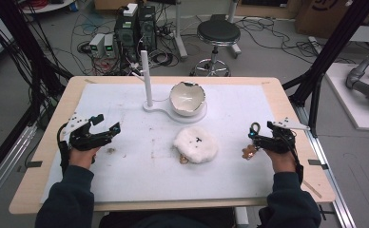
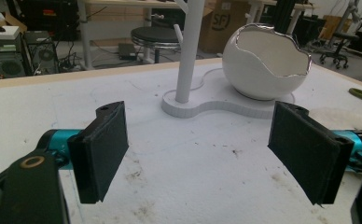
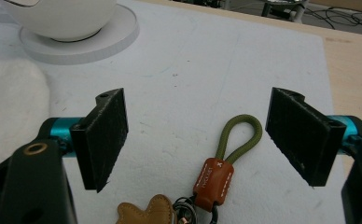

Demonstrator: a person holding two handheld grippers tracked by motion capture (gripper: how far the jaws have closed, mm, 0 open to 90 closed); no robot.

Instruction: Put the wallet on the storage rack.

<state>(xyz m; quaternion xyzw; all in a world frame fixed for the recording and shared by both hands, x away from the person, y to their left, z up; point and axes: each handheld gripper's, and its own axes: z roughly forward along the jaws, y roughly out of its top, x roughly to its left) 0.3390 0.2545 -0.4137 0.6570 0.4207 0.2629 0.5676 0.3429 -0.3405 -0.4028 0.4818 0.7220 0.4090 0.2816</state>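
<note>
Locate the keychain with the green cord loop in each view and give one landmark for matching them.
High view: the keychain lies at right on the white mat, just left of the open right gripper.
Left gripper view: a green strip at the right edge may be its cord; I cannot tell.
Right gripper view: bottom centre, lying between the jaws, untouched.
Shared landmark: the eggshell-shaped white bowl on its stand.

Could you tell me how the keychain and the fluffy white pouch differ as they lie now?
The keychain is small, brown leather with an olive cord loop; the fluffy white pouch is larger, round and furry. The keychain lies between the open right gripper jaws; the pouch lies mid-mat. Both rest flat on the white mat.
</note>
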